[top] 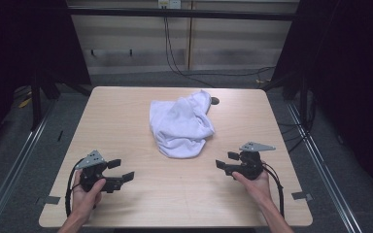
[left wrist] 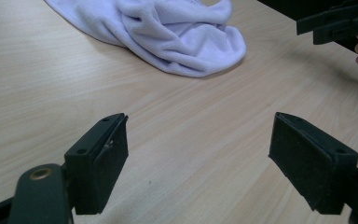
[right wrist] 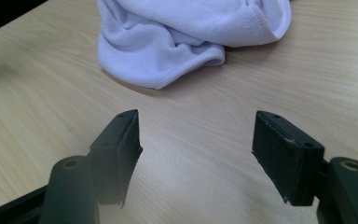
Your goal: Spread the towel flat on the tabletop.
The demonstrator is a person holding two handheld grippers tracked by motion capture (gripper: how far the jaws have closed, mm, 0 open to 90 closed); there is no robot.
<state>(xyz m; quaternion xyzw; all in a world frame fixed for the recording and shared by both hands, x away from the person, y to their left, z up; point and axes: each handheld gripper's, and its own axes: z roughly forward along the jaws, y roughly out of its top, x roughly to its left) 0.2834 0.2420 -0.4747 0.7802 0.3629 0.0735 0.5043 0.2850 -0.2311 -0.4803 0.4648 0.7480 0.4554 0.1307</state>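
Observation:
A crumpled white towel [top: 182, 122] lies in a heap near the middle of the light wooden table [top: 126, 111]. My left gripper [top: 121, 171] rests near the front left of the table, held in a hand, its jaws wide apart with nothing between them. My right gripper [top: 227, 160] sits at the front right, also held in a hand, open and empty. In the left gripper view the towel [left wrist: 168, 32] lies ahead beyond the left gripper [left wrist: 198, 154], and the right gripper [left wrist: 340, 23] appears at the upper right. The right gripper view has the towel [right wrist: 191, 32] ahead of the right gripper [right wrist: 196, 149].
A small dark disc [top: 215, 101] sits on the table just behind the towel. Grey tape patches [top: 302, 195] mark the front corners. Black curtains and metal floor rails [top: 24, 141] flank the table, and cables [top: 175, 58] hang on the back wall.

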